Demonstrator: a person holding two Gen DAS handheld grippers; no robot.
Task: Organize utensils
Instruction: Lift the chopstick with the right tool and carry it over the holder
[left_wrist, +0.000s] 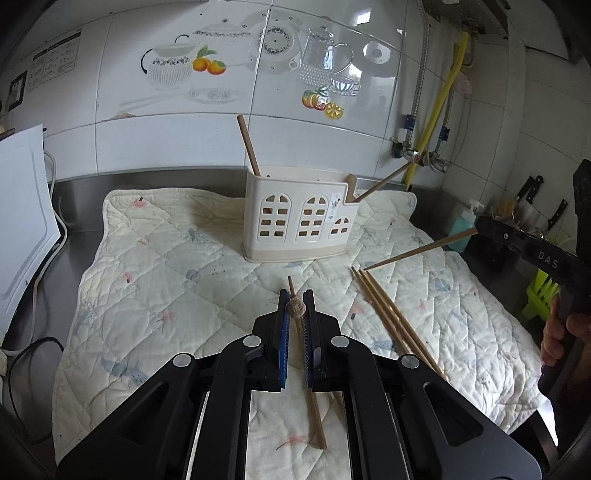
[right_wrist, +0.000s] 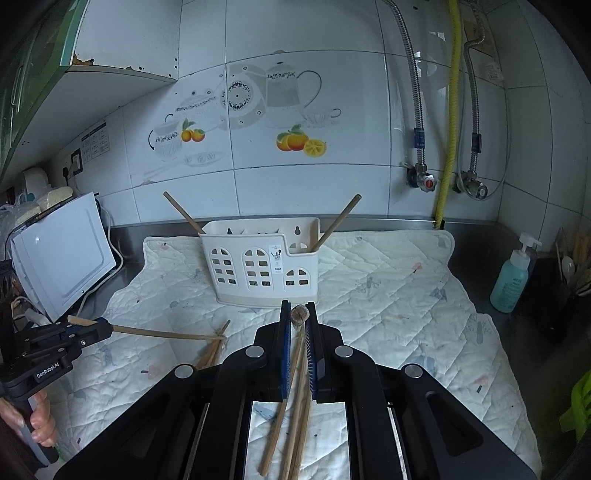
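Left gripper (left_wrist: 295, 301) clamped on one chopstick (left_wrist: 316, 417); right gripper (right_wrist: 298, 314) clamped on another (right_wrist: 284, 410). Both low over quilted mat (left_wrist: 166, 266) on steel counter (right_wrist: 487, 251). Loose chopsticks (left_wrist: 388, 314) lie on the mat. Farther: holder (left_wrist: 299, 218) with two sticks upright. Tiled wall (right_wrist: 314, 184) behind, soap bottle (right_wrist: 511, 280) far right.

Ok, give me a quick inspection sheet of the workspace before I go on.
Surface: white quilted cloth over steel counter.
Job's things: cream plastic utensil holder holds two wooden chopsticks; three loose chopsticks on cloth.
Clutter: teal soap bottle, white appliance.
Grippers: left gripper shut on one chopstick; right gripper shut on another chopstick.
Cables: white cable beside appliance.
Surroundings: tiled wall, yellow hose.
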